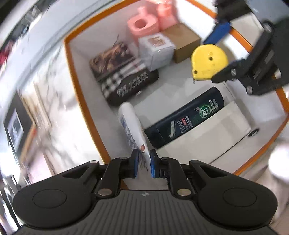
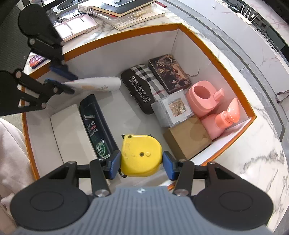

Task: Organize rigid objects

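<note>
My left gripper (image 1: 144,163) is shut on a white tube (image 1: 132,124) and holds it over the left side of the orange-rimmed white box (image 1: 75,76); the tube also shows in the right wrist view (image 2: 97,84). My right gripper (image 2: 141,161) is shut on a yellow tape measure (image 2: 140,155), held above the box floor; it shows in the left wrist view (image 1: 207,61) too. A dark CLEAR shampoo bottle (image 2: 96,126) lies on the box floor beside a flat white box (image 2: 70,130).
In the box lie a black checked pouch (image 2: 142,86), a picture tin (image 2: 169,73), a clear cube (image 2: 173,108), a brown carton (image 2: 187,139), a pink cup (image 2: 204,99) and a pink pump bottle (image 2: 220,123). Books (image 2: 126,12) and a pink tray (image 2: 75,27) sit on the marble counter.
</note>
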`<state>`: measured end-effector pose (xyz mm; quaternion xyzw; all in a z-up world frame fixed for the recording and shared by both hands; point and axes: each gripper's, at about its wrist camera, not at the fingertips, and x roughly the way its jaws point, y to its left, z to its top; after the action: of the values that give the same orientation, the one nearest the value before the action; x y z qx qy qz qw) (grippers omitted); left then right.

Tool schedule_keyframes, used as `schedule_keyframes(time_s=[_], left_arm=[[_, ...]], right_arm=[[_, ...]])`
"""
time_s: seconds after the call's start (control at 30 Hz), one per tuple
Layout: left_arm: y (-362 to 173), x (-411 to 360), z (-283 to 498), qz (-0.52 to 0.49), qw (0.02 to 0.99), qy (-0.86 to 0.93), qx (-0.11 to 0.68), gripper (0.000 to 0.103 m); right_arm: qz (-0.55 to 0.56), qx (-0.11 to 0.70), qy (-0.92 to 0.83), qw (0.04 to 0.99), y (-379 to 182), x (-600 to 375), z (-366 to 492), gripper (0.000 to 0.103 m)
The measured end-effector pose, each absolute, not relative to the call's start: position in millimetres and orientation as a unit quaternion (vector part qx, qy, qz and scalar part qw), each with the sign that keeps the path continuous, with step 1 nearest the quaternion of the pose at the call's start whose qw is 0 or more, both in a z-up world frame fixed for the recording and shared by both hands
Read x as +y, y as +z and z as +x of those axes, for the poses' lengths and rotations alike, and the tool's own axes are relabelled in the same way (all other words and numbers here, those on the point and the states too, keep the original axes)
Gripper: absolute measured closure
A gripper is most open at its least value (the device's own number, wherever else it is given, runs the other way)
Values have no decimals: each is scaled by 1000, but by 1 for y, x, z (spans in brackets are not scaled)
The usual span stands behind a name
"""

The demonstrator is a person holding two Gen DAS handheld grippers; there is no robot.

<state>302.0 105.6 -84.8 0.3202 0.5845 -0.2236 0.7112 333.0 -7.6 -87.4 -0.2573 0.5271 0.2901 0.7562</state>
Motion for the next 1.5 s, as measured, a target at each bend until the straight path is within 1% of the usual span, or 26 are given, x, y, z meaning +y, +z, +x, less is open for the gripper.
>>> schedule_keyframes(time_s=[0.13, 0.27, 0.33, 0.5, 0.57, 0.63, 0.7, 1.0, 1.23, 1.37, 1.5], left_arm=[[-80, 111, 307, 245, 707, -184, 637, 86], [-74, 111, 296, 235, 709, -152, 647, 86], [-72, 110, 294, 247, 711, -145, 642, 86], [-69, 115, 289, 231, 727, -170, 624, 78], [-70, 118, 291, 223, 737, -175, 614, 77], [-72, 118, 293, 218, 746, -179, 603, 72], [-72, 117, 295, 212, 751, -186, 597, 69], [-76, 112, 295, 199, 760, -202, 585, 69], [-74, 112, 287, 199, 765, -211, 575, 67], [-69, 111, 282, 199, 769, -216, 568, 66], [-58, 109, 275, 197, 779, -218, 553, 60]], right_arm=[[-264, 526, 288, 756, -89, -6, 332, 52], [-270, 524, 285, 756, -90, -5, 332, 52], [-270, 524, 284, 756, -91, -5, 332, 52], [-271, 523, 282, 757, -93, -5, 335, 52], [-272, 524, 279, 757, -97, -4, 338, 52], [-271, 526, 270, 760, -100, -1, 343, 52], [-265, 529, 255, 765, -102, 2, 350, 52], [-276, 549, 242, 751, -114, 17, 359, 52], [-276, 562, 232, 744, -123, 18, 362, 53], [-283, 554, 232, 748, -114, 19, 357, 53], [-287, 545, 226, 755, -99, 18, 352, 53]])
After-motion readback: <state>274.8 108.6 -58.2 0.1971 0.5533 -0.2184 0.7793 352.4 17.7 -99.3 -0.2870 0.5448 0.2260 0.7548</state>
